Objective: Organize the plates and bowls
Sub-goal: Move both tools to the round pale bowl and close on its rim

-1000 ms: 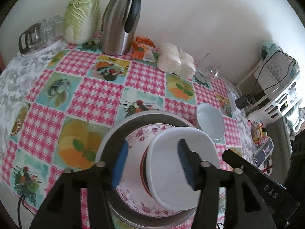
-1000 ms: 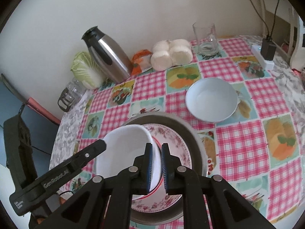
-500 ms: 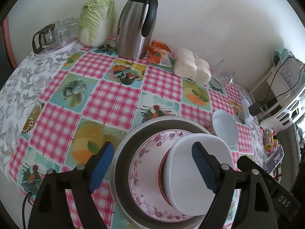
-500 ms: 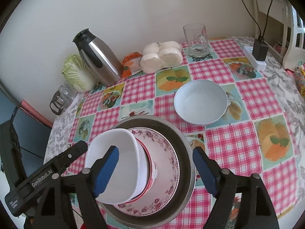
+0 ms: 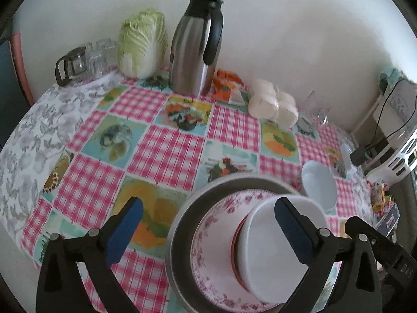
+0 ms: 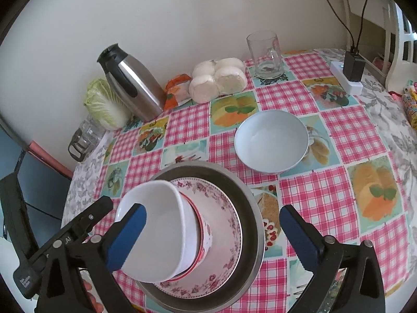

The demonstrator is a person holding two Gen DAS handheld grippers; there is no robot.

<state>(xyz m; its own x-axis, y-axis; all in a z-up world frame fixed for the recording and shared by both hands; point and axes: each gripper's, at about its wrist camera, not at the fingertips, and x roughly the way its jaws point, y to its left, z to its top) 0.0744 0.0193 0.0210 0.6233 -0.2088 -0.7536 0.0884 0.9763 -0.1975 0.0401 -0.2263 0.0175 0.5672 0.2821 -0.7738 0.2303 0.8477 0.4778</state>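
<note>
On the far left, the left gripper (image 5: pixel 206 232) has its blue pads spreading wide, one pad (image 5: pixel 125 229) hanging over the bare tablecloth (image 5: pixel 166 146), the other in front of the white bowl (image 5: pixel 273 250), and neither pressing on anything. Nothing is held there. Moving right to the centre, the stack sits near the table's front edge: a metal pan (image 6: pixel 245 198) at the bottom, a floral plate (image 6: pixel 224 208) in it, a red-rimmed bowl (image 6: pixel 204 232) on that, and the white bowl (image 6: pixel 159 224) nested on top, leaning a little toward the left. That lean is the thing to watch.

Next comes the right gripper (image 6: pixel 211 237), jaws also opening and straddling the pile without contact; its left pad is seen over the white bowl's side, and whether there is still a graze cannot be told. Both tools should lift clear straight up rather than sideways, so no pad catches the top bowl's rim and tips it.

Further right, the pale blue bowl (image 6: pixel 271 140) stands alone on the cloth, well apart from the pile and apparently the last piece to gather. It looks wider than the white bowl, so it would sit on it poorly. A pinch on its near rim, wall between the pads, should serve. The glass mug (image 6: pixel 265 54) and the power strip (image 6: pixel 346 78) beyond it are well clear.
</note>
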